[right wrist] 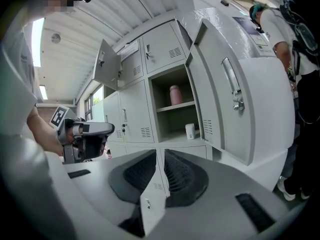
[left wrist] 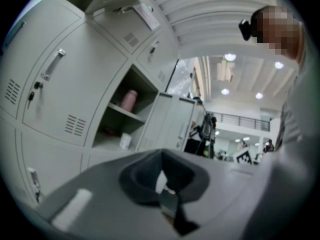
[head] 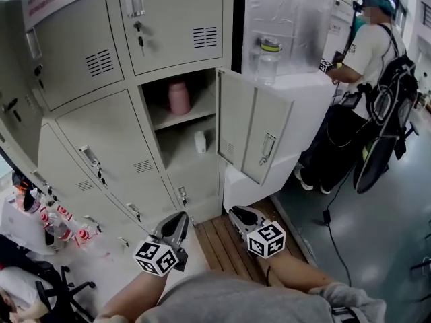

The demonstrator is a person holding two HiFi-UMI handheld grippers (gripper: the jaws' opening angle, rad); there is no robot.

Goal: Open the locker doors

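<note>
A bank of grey lockers (head: 111,147) fills the left of the head view. One middle door (head: 252,130) stands swung open to the right, also seen as the open door (right wrist: 225,89). Inside it are a pink bottle (head: 179,97) on the shelf and a white cup (head: 200,141) below. An upper door (right wrist: 107,64) hangs open too. The other doors look closed. My left gripper (head: 180,218) hangs low before the bottom lockers, jaws together and empty. My right gripper (head: 236,212) is beside it, short of the bottom door (head: 195,180). Its jaws leave a narrow slit and hold nothing.
A person with a backpack (head: 367,79) stands at the right beside a white cabinet (head: 296,99). A wooden platform (head: 225,244) lies under my grippers. Bottles (head: 57,224) and an office chair (head: 60,295) crowd the lower left. A cable (head: 333,227) runs across the grey floor.
</note>
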